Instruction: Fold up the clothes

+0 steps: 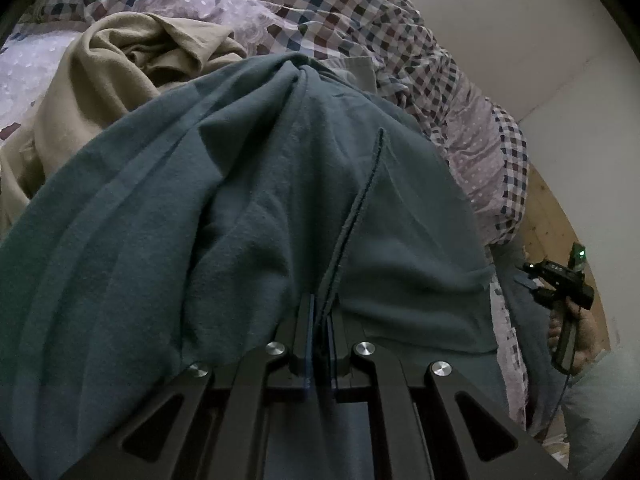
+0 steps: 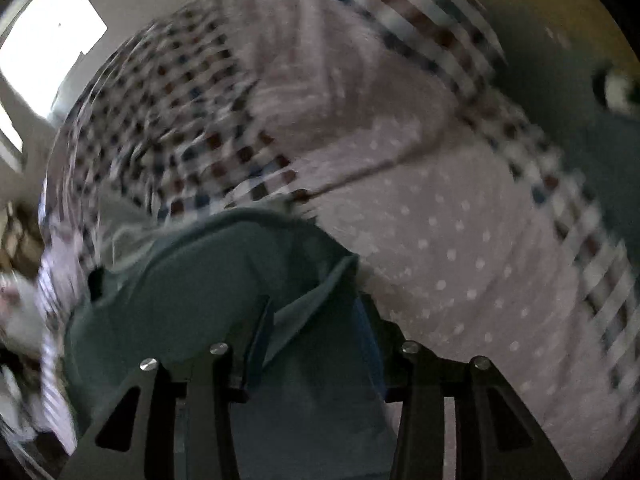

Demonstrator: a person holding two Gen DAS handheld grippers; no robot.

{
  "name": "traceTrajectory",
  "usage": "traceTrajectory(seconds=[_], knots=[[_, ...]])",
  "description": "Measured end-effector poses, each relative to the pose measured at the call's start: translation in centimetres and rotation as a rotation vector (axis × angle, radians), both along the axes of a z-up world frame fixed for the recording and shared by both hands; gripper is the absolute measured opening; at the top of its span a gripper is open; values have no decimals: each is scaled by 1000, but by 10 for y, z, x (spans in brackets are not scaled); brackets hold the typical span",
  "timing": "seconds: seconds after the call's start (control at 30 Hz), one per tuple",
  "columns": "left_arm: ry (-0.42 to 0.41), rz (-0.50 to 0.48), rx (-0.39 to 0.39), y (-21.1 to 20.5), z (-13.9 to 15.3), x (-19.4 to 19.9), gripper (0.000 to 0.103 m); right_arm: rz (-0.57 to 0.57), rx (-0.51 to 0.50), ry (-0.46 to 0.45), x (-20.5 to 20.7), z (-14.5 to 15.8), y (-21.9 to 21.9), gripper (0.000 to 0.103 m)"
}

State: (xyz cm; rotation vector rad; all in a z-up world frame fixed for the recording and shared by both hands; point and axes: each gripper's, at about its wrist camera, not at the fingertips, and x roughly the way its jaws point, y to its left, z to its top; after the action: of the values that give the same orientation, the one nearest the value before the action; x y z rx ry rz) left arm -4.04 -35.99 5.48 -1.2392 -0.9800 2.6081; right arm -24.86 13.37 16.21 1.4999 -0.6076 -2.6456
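Observation:
A teal garment (image 1: 280,200) lies spread over the bed and fills most of the left wrist view. My left gripper (image 1: 320,308) is shut on a seamed edge of it, and the cloth runs up from between the blue pads. Behind it lies a crumpled beige garment (image 1: 120,80). My right gripper (image 1: 526,282) shows small at the right, held in a person's hand beside the bed. In the blurred right wrist view the right gripper (image 2: 316,320) has its fingers apart. A corner of the teal garment (image 2: 224,272) drapes loosely between them, and neither pad presses on it.
The bed cover (image 1: 360,8) is lilac with white dots and checked patches, and bunches into a heap at the back. A pale wall (image 1: 520,40) and wooden floor (image 1: 560,220) lie to the right of the bed. A bright window (image 2: 48,32) shows at the upper left.

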Motion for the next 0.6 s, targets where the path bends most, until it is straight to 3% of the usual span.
traceTrajectory(seconds=[0.13, 0.27, 0.4, 0.6], knots=[[5, 0, -10, 1, 0, 0, 6, -32, -14, 12, -13, -17, 4, 46], [7, 5, -14, 0, -2, 1, 6, -69, 33, -14, -35, -36, 6, 45], [10, 7, -21, 0, -1, 3, 6, -85, -7, -32, -51, -49, 14, 46], [16, 9, -22, -1, -4, 4, 6, -186, -203, 18, -36, -63, 53, 47]])
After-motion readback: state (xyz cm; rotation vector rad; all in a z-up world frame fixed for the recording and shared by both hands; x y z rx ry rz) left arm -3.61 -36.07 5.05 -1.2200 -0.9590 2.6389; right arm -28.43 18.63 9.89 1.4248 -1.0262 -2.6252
